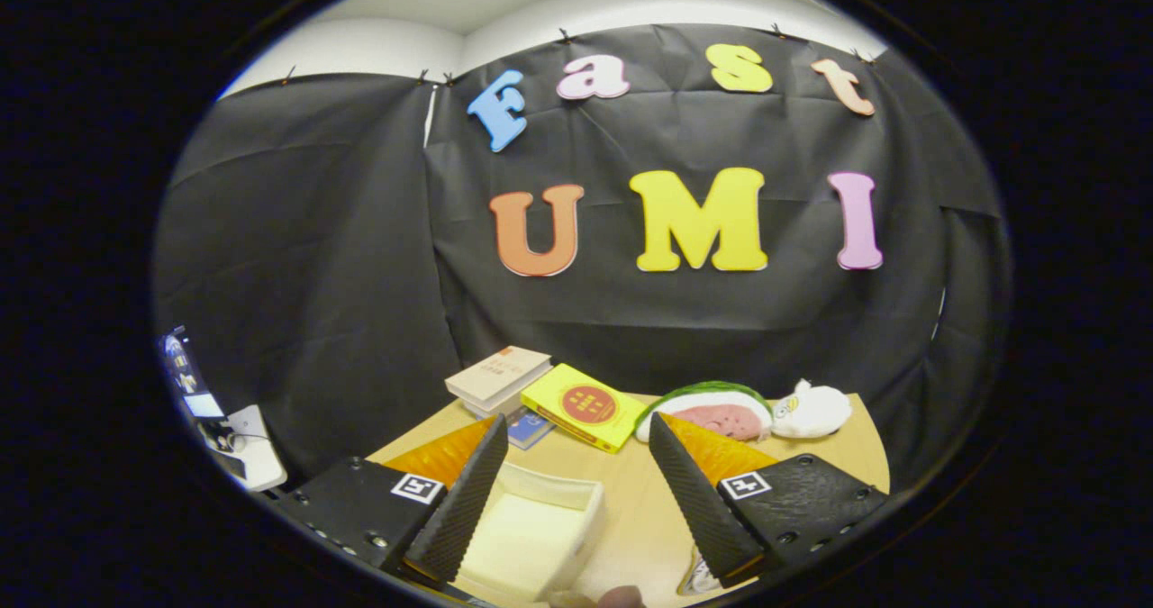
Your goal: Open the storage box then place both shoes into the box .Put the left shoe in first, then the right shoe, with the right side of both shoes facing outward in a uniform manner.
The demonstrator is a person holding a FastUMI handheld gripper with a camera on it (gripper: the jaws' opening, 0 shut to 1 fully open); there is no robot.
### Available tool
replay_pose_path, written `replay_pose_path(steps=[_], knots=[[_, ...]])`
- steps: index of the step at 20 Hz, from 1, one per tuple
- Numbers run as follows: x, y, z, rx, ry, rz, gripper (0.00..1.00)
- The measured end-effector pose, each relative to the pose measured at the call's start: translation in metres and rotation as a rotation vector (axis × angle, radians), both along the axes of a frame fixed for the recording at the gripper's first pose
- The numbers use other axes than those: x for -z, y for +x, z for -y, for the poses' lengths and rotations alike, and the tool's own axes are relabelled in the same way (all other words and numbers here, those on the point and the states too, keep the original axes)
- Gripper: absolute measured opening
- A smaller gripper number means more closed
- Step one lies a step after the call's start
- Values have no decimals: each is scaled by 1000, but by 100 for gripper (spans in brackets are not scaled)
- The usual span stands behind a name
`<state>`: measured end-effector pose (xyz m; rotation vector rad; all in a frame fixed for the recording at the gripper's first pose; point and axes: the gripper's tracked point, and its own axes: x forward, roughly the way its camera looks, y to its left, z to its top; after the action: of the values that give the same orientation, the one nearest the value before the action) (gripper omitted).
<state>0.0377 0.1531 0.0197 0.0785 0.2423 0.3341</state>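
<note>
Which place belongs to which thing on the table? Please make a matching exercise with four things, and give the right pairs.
Things:
1. cream box
2. yellow book
3. watermelon-slice toy
4. white plush toy

Places:
a. far end of the table, beside the watermelon-slice toy
b. between the fingers of the open claw, near the left one
c. beyond the fingers, next to the stack of books
d. just behind the right finger's tip

Pairs: 1-b, 2-c, 3-d, 4-a
</note>
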Motion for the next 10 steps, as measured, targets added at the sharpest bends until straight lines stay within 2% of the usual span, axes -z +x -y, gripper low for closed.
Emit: replay_pose_path(steps=[5, 10], knots=[[40, 4, 99, 89, 7, -43, 95], [118, 6, 165, 167, -7, -181, 95]])
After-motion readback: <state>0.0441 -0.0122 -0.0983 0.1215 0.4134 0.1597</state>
